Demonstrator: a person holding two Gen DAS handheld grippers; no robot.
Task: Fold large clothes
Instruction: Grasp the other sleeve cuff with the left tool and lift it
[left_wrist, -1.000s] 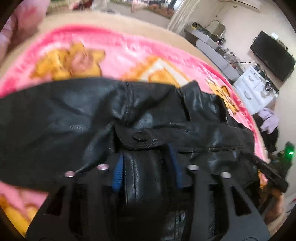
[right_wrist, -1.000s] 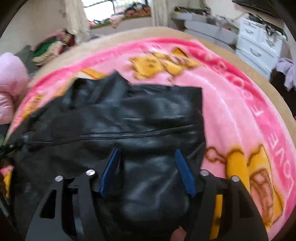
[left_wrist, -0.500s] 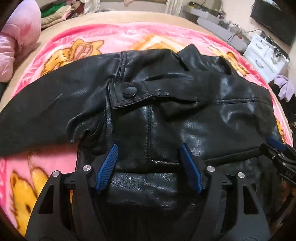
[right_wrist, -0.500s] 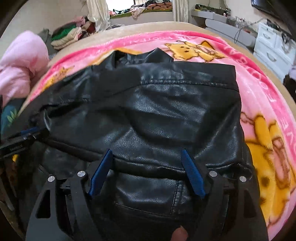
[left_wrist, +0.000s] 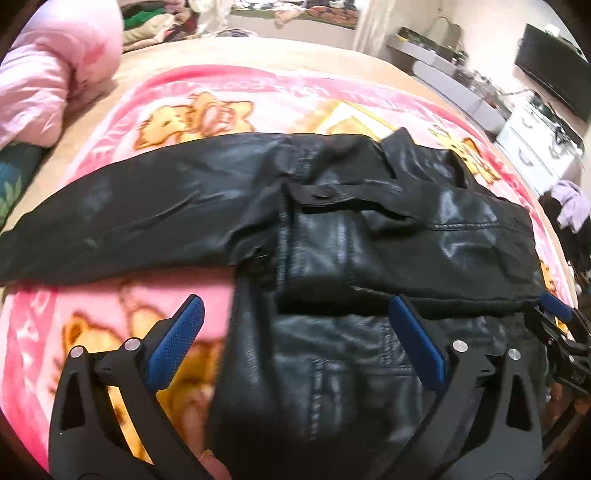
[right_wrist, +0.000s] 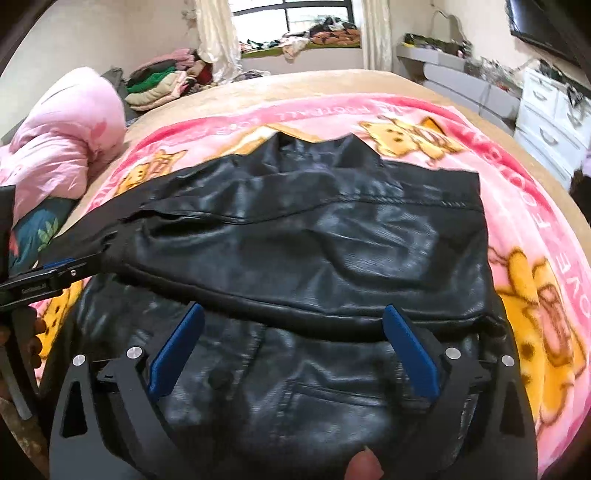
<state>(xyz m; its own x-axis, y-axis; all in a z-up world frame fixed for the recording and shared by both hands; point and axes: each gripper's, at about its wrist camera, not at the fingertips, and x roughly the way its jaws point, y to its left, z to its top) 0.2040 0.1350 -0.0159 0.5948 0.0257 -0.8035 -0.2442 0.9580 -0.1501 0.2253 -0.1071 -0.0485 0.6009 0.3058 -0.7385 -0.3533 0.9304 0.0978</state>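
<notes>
Both pulled back, jaws opening: left hand-held gripper (left_wrist: 295, 321), right hand-held gripper (right_wrist: 293, 325); jacket (right_wrist: 314, 236) freed on pink blanket (right_wrist: 517, 206) (cluttered bedroom).

Beyond the bed (right_wrist: 369, 83) a window (right_wrist: 295, 18) lets in daylight, pale curtains (right_wrist: 218, 37) at its sides. Right of the window stand a grey desk (right_wrist: 461, 79) and white drawers (right_wrist: 546, 122); a dark TV (left_wrist: 550, 70) hangs above them.

open pink blanket (left_wrist: 110, 302) left of jacket (left_wrist: 369, 240); pink quilt (left_wrist: 55, 74) blocks far-left corner.
</notes>
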